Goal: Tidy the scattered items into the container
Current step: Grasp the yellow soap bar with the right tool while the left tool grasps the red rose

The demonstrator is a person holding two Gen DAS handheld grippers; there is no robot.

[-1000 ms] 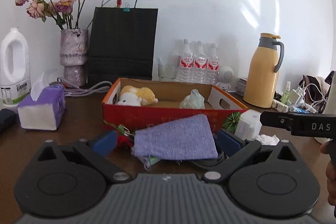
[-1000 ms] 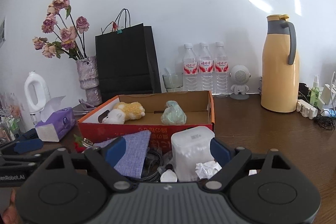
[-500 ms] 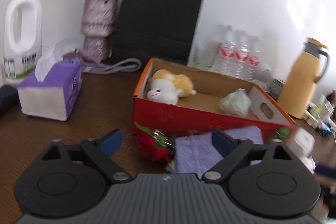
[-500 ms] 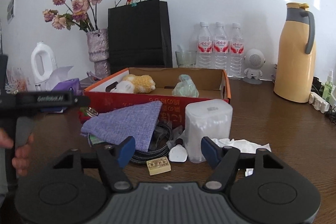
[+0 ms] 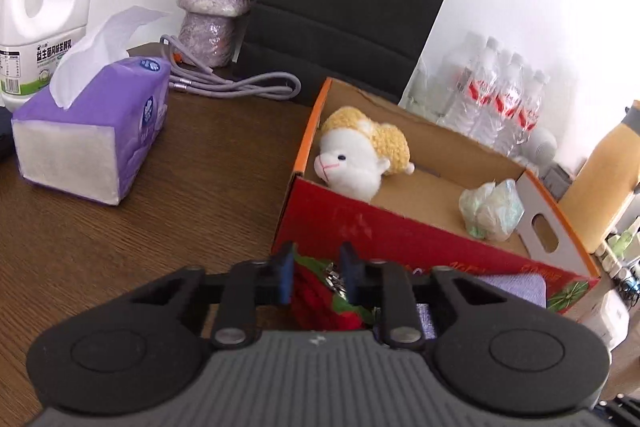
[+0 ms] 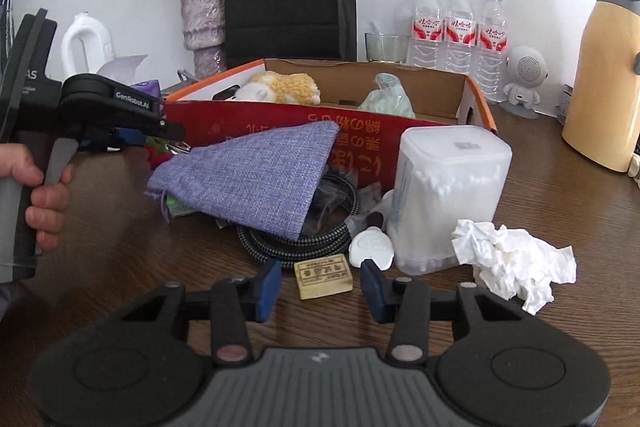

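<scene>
Both tools work the clutter at the front wall of the red box (image 6: 400, 137). My left tool (image 5: 316, 277) is closing, with the red artificial flower (image 5: 320, 301) and its metal key ring between the jaws; I cannot tell whether the pads press yet. The flower sits on the counter (image 5: 160, 227) against the box's front wall, left end. It looks light, soft, crushable; the stem or ring seems a safer hold than the petals. My right tool (image 6: 320, 285) is closing too, jaws either side of one small tan block (image 6: 324, 275), not touching it. The block lies on the counter well in front of the box; it looks stiff and light, best pinched across its short sides. Loose items in front of the box: one purple cloth pouch (image 6: 256, 173), limp; one braided cable (image 6: 296, 247), floppy; one white plastic tub (image 6: 452, 195), smooth, wide; one crumpled tissue (image 6: 516, 259). Already inside the box: one plush lamb (image 5: 360, 155), one wadded bag (image 5: 490, 209).
</scene>
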